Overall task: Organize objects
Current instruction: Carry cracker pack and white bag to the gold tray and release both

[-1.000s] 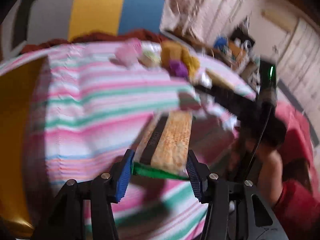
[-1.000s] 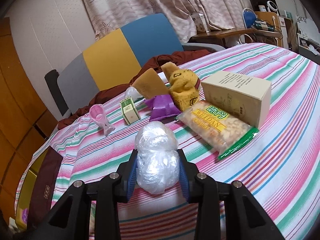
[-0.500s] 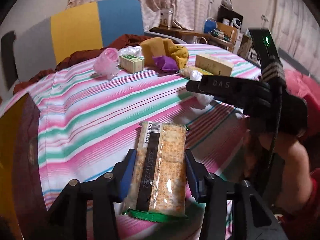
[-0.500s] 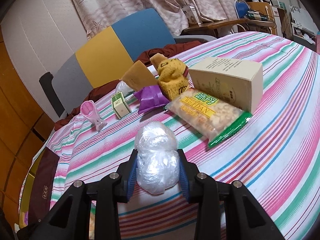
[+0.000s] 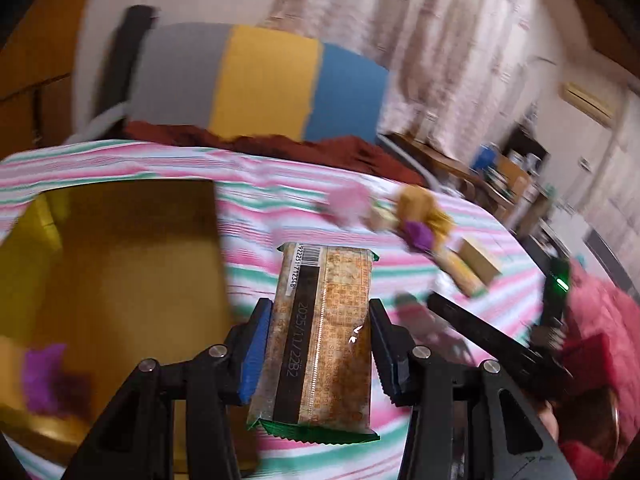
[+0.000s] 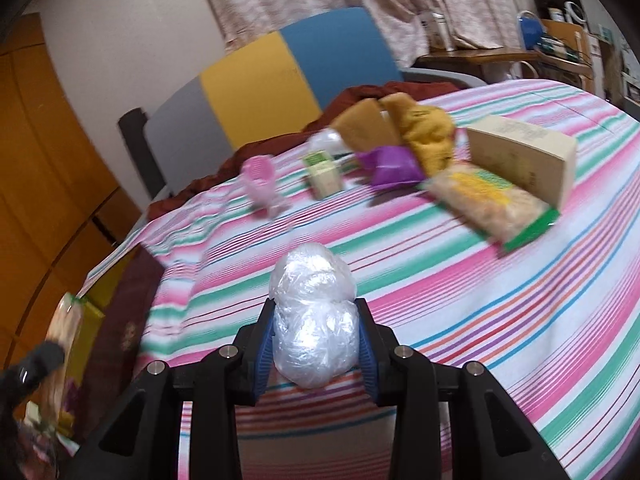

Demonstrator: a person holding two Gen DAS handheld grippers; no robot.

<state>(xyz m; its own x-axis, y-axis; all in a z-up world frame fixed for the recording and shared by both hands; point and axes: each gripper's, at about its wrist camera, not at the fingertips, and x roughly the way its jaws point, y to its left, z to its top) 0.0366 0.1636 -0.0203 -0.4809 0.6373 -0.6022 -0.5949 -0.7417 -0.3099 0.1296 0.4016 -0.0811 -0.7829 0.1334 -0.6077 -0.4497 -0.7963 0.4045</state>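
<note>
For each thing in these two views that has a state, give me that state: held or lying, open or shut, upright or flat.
Left hand-held gripper: shut on the cracker packet.
Cracker packet: held, barcode end pointing away, above the table edge.
Right hand-held gripper: shut on the plastic bag.
Plastic bag: bunched up, held.
Yellow box: open, beside the table.
Snack packet: lying flat on the tablecloth.
Cream carton: closed, lying on its side.
Pink cup: upright.
</note>
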